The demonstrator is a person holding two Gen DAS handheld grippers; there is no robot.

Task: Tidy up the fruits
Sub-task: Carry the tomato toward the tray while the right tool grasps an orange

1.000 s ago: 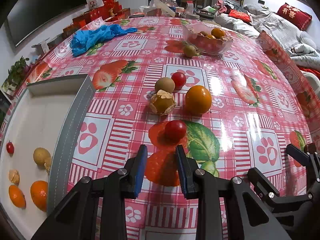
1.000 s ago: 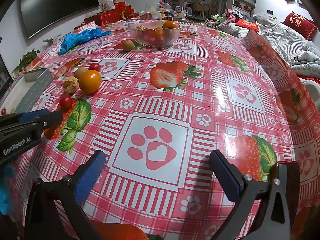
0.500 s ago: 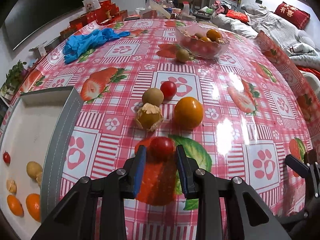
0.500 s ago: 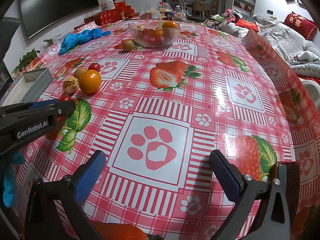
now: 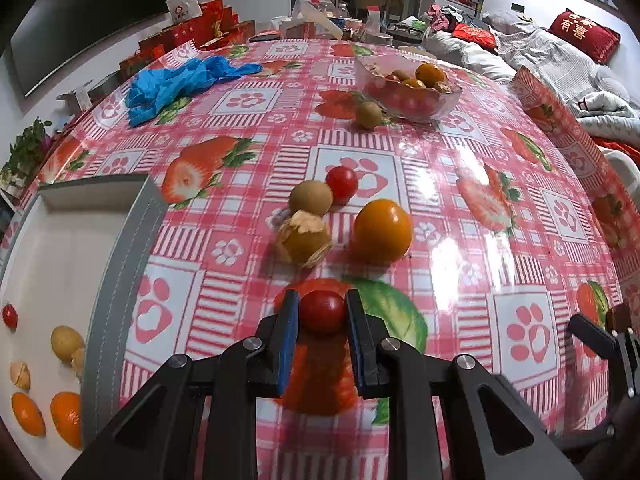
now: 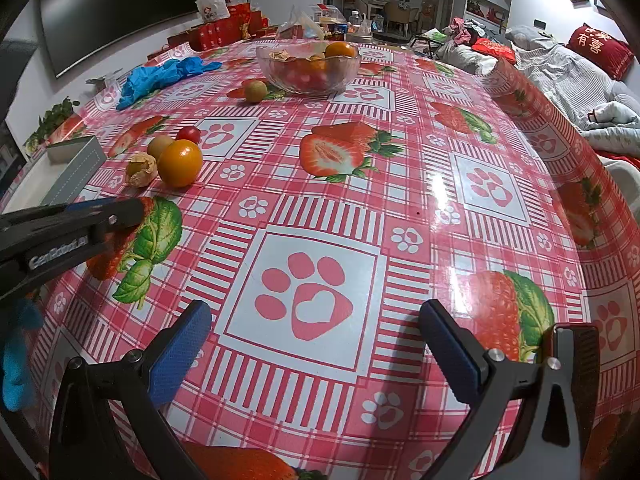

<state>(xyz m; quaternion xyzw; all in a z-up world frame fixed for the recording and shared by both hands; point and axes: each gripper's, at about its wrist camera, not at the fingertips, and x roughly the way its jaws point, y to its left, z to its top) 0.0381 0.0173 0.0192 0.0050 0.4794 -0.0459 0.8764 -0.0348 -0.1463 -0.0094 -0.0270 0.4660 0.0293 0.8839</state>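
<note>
My left gripper [image 5: 322,298] is shut on a red cherry tomato [image 5: 323,314], with both blue pads pressed against its sides just above the tablecloth. Just beyond it lie an orange [image 5: 382,230], a husked golden berry [image 5: 306,240], a brownish round fruit [image 5: 311,198] and a second cherry tomato [image 5: 341,184]. A grey-rimmed white tray [image 5: 120,264] at the left holds sorted fruit. My right gripper [image 6: 315,314] stands open over a paw print, holding nothing. The right wrist view shows the left gripper [image 6: 120,210] at its left edge, where it hides the tomato.
A glass bowl [image 5: 408,88] of mixed fruit stands at the far side, with one brownish fruit [image 5: 369,115] beside it. Blue gloves [image 5: 180,80] lie at the far left. The table's right edge drops toward a sofa with bedding [image 5: 560,60].
The left gripper advanced until the near cherry tomato sat between its fingers, then its jaws closed onto it. The right gripper stayed where it was.
</note>
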